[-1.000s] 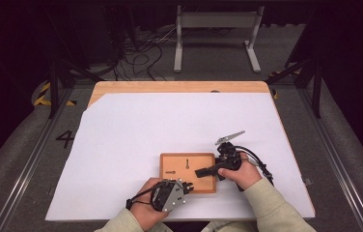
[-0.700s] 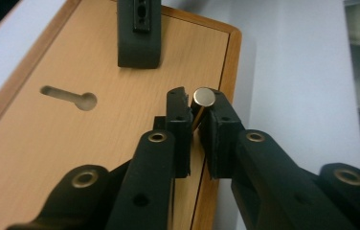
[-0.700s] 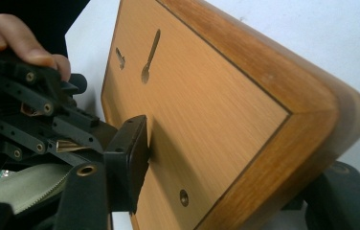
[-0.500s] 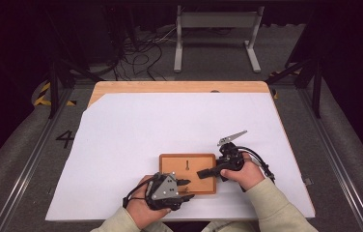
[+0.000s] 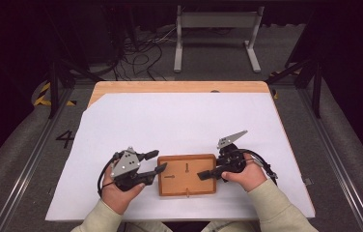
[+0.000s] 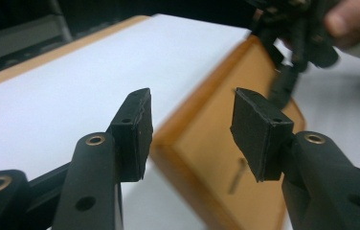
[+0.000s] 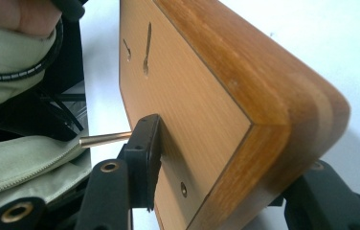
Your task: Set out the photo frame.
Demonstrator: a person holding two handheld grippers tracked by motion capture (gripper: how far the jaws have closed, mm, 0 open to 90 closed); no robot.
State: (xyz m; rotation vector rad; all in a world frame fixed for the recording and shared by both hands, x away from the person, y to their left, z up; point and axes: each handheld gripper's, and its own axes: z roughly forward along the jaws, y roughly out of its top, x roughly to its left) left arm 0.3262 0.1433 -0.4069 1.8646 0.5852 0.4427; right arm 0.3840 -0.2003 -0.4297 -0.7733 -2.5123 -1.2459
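A small wooden board [image 5: 187, 186] with two thin dark pointers on its face lies on the white sheet near the front edge. My right gripper [image 5: 203, 175] is shut on the board's right edge. In the right gripper view one pad [image 7: 142, 153] presses the board's face [image 7: 187, 96] and the other jaw sits beneath the rounded edge. A brass pin [image 7: 104, 139] sticks out of the board's near side. My left gripper [image 5: 157, 161] is open at the board's left edge. In the left gripper view the board's corner [image 6: 216, 143] lies just beyond the spread pads [image 6: 135, 129], untouched.
The white sheet [image 5: 179, 121] covers most of a wooden table [image 5: 179, 87]. Beyond the table are floor cables [image 5: 141, 48] and a metal stand [image 5: 216, 19]. Metal rails [image 5: 25, 164] run along both sides. The person's sleeves [image 5: 276, 208] come in at the bottom.
My left gripper has swung from the board's near-left corner out to the left and forward, and now points at the board's left edge. The right gripper and board have stayed put.
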